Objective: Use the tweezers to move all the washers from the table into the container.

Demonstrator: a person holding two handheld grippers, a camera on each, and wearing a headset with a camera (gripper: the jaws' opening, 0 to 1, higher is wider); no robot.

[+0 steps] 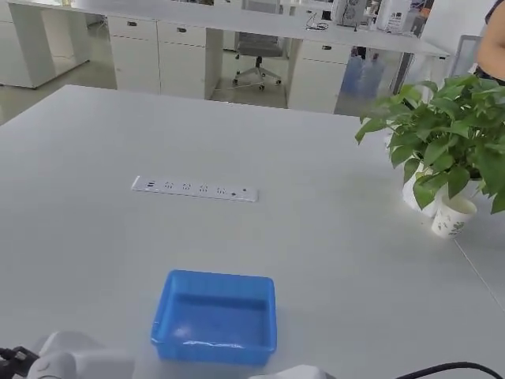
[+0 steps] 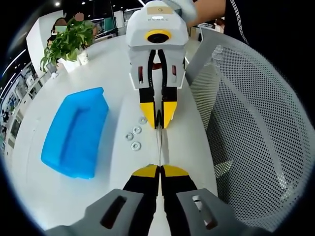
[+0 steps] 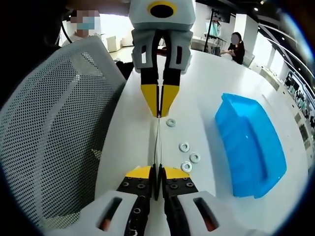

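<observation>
Thin metal tweezers span the gap between my two grippers, which face each other tip to tip low over the white table. My left gripper is shut on one end, and my right gripper is shut on the other. Each also appears in the other's view: right gripper, left gripper. Several small metal washers lie on the table beside the tweezers. The blue container stands just beyond the washers, nothing in it that I can see.
A white mesh chair back stands close beside the grippers at the table edge. Farther out on the table lie a power strip, a potted plant and a paper cup.
</observation>
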